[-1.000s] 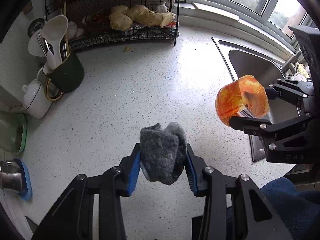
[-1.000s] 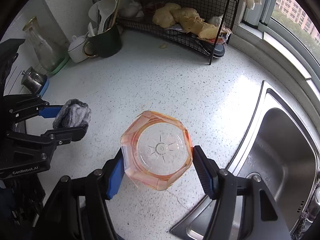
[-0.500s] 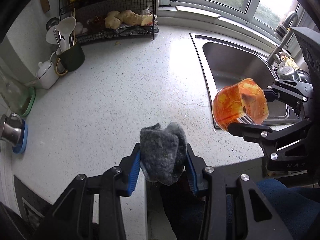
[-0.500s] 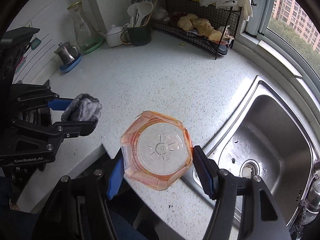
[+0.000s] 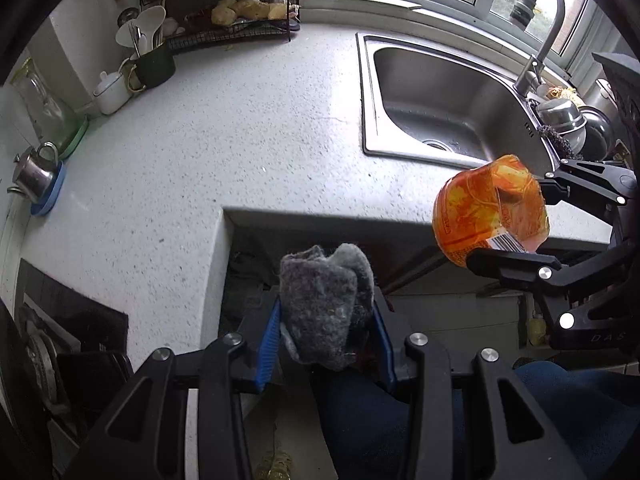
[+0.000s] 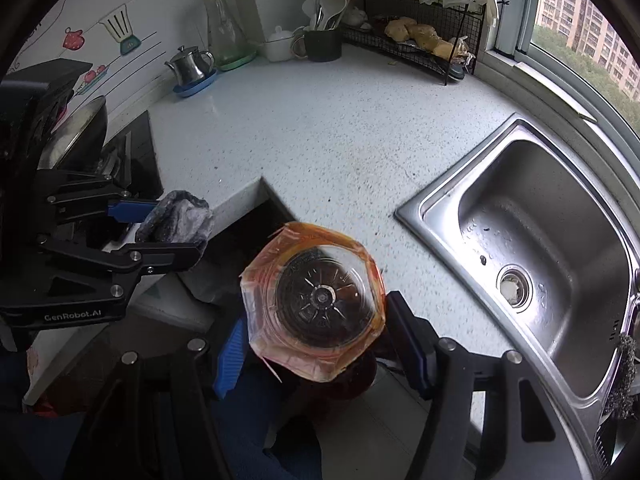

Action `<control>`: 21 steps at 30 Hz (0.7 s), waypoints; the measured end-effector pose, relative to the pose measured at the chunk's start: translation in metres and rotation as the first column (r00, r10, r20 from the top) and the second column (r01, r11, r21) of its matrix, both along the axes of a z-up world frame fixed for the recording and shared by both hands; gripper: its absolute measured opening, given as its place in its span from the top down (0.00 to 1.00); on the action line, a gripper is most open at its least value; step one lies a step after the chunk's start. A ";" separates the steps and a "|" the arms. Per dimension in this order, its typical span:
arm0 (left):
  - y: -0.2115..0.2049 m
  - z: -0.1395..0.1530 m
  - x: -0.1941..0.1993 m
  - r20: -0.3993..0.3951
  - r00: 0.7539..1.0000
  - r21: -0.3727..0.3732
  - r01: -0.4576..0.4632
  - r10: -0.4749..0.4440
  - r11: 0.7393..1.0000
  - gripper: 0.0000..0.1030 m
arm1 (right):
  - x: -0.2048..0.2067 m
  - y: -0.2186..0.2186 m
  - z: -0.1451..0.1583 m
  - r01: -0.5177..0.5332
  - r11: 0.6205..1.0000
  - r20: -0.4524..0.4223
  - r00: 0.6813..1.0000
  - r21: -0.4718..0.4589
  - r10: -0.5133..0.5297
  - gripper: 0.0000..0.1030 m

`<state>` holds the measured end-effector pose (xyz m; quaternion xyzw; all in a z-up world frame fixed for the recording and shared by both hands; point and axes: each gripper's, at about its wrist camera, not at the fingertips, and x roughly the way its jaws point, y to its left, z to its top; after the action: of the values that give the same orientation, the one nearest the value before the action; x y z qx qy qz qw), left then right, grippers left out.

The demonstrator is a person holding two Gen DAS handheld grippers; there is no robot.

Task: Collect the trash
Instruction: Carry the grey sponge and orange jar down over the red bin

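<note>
Left wrist view: a grey rag point(image 5: 320, 312) is clamped in the left gripper point(image 5: 326, 334), an orange plastic cup point(image 5: 490, 216) in the right gripper point(image 5: 508, 226). Both have been carried back off the countertop point(image 5: 240, 140), presumably toward a bin.

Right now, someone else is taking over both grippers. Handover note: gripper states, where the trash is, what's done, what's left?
Left gripper: shut on the crumpled grey felt-like rag.
Right gripper: shut on the orange-labelled clear plastic cup, gripped by its sides.
Position: both items are lifted off the speckled white countertop and held out past its front edge, over the floor.
Done: both pieces picked up.
Left: drop both into a bin. No bin is clearly in view, so locate it first. A small scrap by the black wire rack may also need collecting.
</note>
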<state>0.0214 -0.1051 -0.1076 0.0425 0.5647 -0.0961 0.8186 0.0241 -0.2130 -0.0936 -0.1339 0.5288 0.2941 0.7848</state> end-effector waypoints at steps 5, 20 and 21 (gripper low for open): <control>-0.013 -0.014 -0.028 -0.051 0.998 -0.002 0.030 -0.030 1.000 0.63 | -0.021 -0.005 -0.014 0.017 1.000 -0.047 0.999 -0.011 -0.017 0.39; -0.032 -0.118 -0.033 -0.227 0.971 -0.029 0.074 -0.079 0.997 0.63 | -0.038 -0.012 -0.112 0.118 0.989 -0.217 0.967 -0.089 -0.135 0.39; -0.034 -0.128 -0.033 -0.227 0.970 -0.038 0.074 -0.081 0.997 0.63 | -0.039 -0.012 -0.123 0.122 0.988 -0.223 0.965 -0.093 -0.140 0.39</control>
<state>-0.0115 -0.1390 -0.2356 0.0409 0.6517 -0.1404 0.7443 -0.0148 -0.2246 -0.2168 -0.0944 0.6344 0.2340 0.7307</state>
